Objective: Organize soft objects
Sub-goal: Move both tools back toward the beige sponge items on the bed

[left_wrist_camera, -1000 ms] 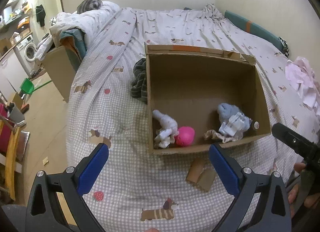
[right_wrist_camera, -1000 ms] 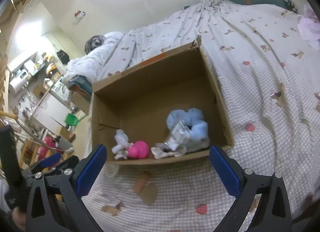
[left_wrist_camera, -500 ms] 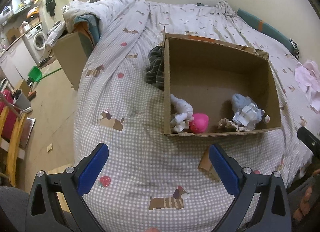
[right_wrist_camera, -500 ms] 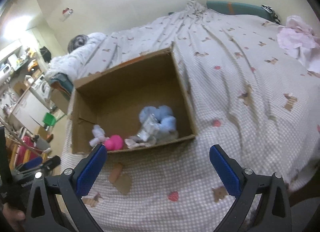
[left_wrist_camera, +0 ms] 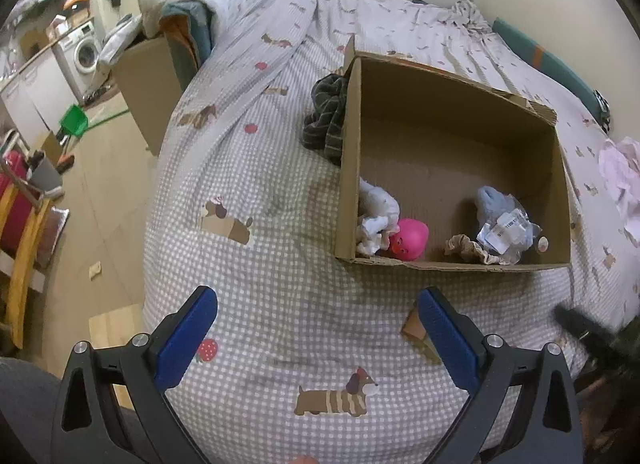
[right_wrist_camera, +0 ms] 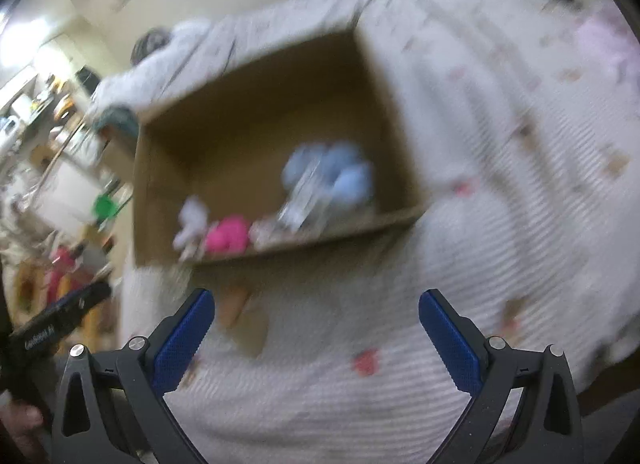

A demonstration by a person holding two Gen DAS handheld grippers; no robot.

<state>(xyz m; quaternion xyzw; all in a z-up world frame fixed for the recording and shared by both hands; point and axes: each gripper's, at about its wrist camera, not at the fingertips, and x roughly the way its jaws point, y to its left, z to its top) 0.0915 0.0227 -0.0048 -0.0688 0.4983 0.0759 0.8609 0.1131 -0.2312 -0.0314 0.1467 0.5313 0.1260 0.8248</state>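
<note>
An open cardboard box [left_wrist_camera: 347, 152] lies on the bed. Inside it are a white soft toy [left_wrist_camera: 376, 212], a pink round toy [left_wrist_camera: 412, 238], a beige scrunchie [left_wrist_camera: 466, 248] and a blue plush under a clear wrapper [left_wrist_camera: 502, 216]. A dark striped cloth [left_wrist_camera: 326, 120] lies on the bedspread against the box's left wall. My left gripper [left_wrist_camera: 316, 310] is open and empty, over the bedspread in front of the box. My right gripper [right_wrist_camera: 316, 310] is open and empty too; its view is blurred and shows the box [right_wrist_camera: 396, 104] and the pink toy [right_wrist_camera: 228, 234].
A pink cloth [left_wrist_camera: 620, 172] lies on the bed at far right. A torn cardboard scrap [left_wrist_camera: 416, 330] lies in front of the box. A second cardboard box [left_wrist_camera: 148, 80] with bedding stands by the bed's left side. Floor, chair and washing machine [left_wrist_camera: 84, 52] are at left.
Both grippers have pulled back and away from the box, which now looks smaller. The left view has swung left to show more floor. The right view is now motion-blurred.
</note>
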